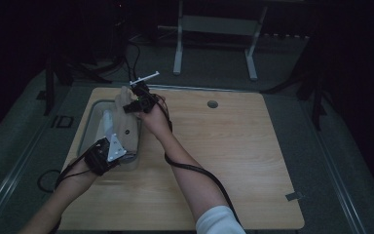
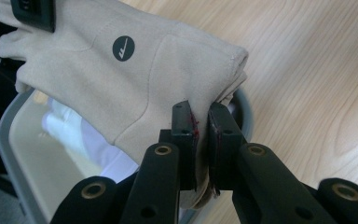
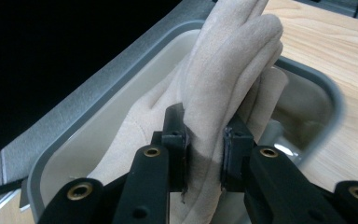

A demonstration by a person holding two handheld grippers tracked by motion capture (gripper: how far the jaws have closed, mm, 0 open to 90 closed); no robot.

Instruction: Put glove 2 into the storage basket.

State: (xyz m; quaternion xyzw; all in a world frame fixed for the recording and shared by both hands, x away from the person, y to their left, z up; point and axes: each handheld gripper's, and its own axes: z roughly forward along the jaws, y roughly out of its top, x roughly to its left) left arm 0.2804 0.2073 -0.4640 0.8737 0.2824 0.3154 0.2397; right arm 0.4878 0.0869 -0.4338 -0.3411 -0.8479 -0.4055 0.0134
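- Clearly, the step in hand was carrying a beige glove (image 1: pixel 128 127) between both claws, stretched lengthwise above a grey tray (image 1: pixel 88 122) at the left end of the wooden table (image 1: pixel 233 156).
- The left claw (image 2: pixel 200 135) was clamped on the cuff end of the glove, its pads pressed nearly together with only a thin fold of fabric between them.
- The right claw (image 3: pixel 205 140) was clamped on the finger end, its pads held a little apart by the bunched fingers of the glove.
- From the high view, the left claw (image 1: pixel 108 152) sat at the near end of the tray and the right claw (image 1: pixel 143 102) at the far end, with the glove spanning between them over the tray's right side.
- My judgement: the glove was either coming out of the tray or going into it; the pictures did not settle which.
- The next move would call for both hands travelling together, keeping the fabric taut enough not to snag on the tray rim.
- The glove looked soft and suede-like, pale beige, with a small dark round logo (image 2: pixel 122 48) on its back and stitched seams near the cuff.
- Something pale lay inside the tray beneath it, too blurred to name.
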